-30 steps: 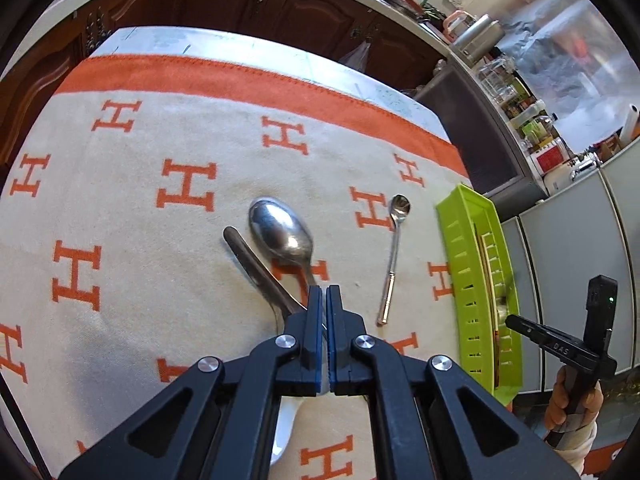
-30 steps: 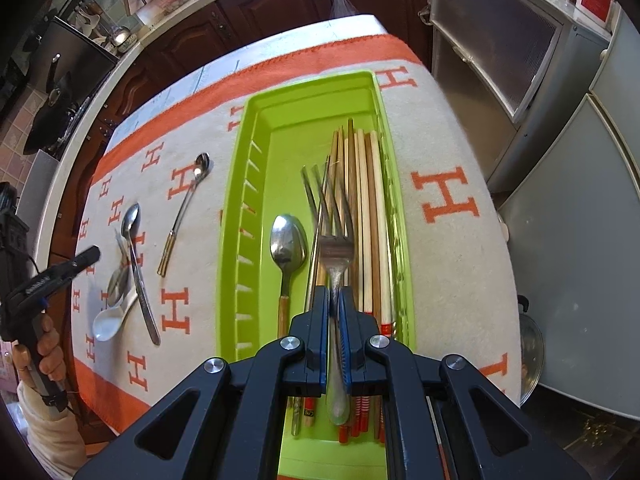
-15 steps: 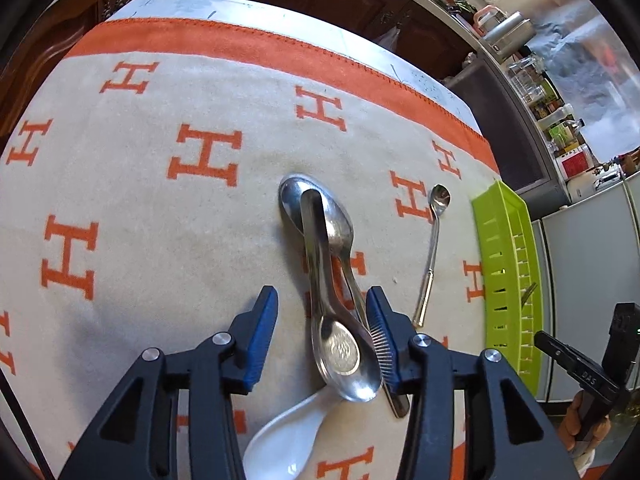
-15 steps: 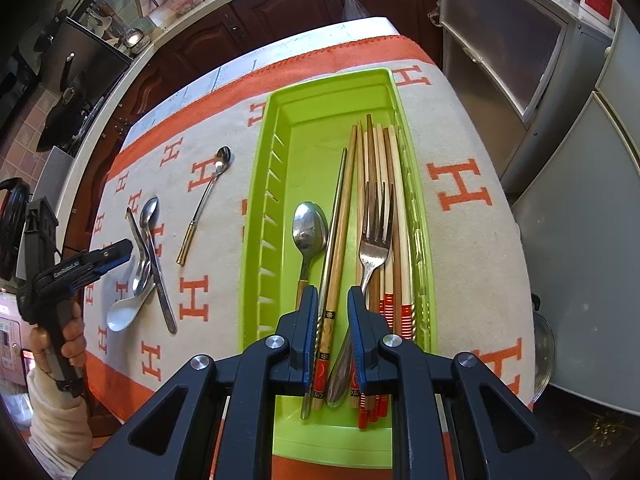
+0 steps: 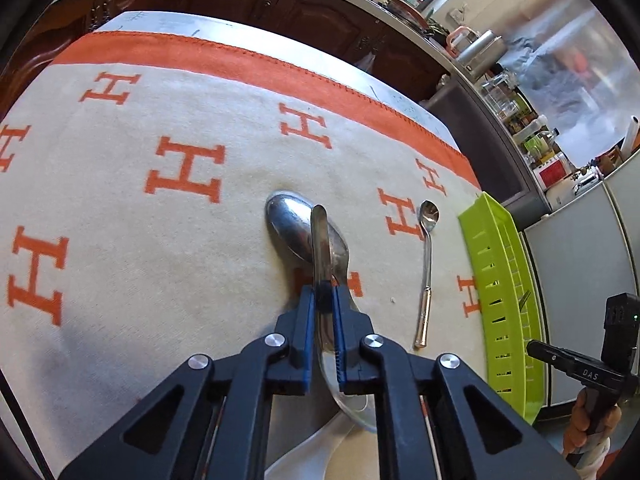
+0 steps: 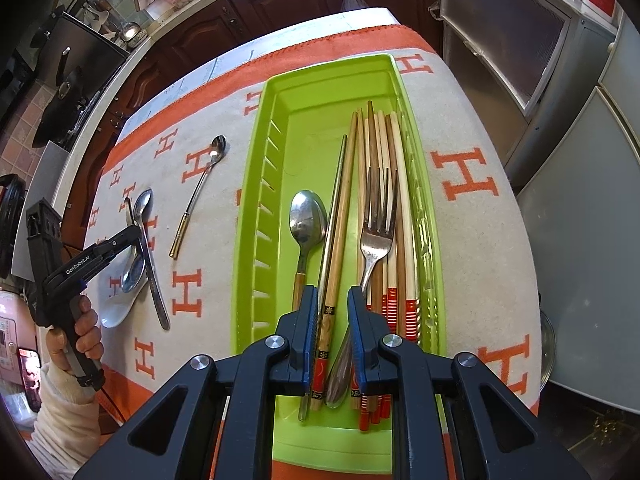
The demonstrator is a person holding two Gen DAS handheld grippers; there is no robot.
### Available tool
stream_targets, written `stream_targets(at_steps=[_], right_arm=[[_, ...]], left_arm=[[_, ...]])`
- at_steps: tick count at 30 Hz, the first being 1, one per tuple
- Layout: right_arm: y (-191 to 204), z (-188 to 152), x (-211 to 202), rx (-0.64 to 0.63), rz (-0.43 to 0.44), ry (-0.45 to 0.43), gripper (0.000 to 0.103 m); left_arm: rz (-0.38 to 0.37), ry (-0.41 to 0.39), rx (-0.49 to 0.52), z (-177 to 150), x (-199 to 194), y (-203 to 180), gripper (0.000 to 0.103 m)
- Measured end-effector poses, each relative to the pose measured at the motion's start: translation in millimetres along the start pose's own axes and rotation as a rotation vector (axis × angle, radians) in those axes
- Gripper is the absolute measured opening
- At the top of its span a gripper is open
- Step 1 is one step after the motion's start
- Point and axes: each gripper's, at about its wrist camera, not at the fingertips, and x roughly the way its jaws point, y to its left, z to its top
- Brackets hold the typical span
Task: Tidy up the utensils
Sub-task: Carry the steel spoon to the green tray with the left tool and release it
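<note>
Steel spoon handle sits pinched between the left gripper's fingers, which have just closed, over the table. Right gripper hangs narrowly parted above the green tray.

The left gripper, shut and empty a second ago, then spread wide over the spoon pile, has just been closing; its pads now clamp the handle of the steel spoon. The right gripper, formerly pinching the fork, now stands parted above the green tray; the fork lies released among the chopsticks.
</note>
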Motion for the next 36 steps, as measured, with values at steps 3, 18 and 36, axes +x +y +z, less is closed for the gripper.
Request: stream_targets(at_steps=[3,18,36], right_arm=[[5.1,0.5,-0.6,-0.01,0.002,-0.006,0.015],[4.8,-7.1,-23.7,0.005,0.016,-0.06,0.015],[-32.5,-34.9,-85.8,0.11,-0.063,-0.231,0.016]], left_arm=[[-0.017,-0.001,-0.004,-1.1,-8.9,-1.4,0.001],[-0.099,0.004,0.035,-0.7,-41.7,-52.9,0.001],[-0.013,0.285,0.38,-47.4,56.7,-244.3,0.004]])
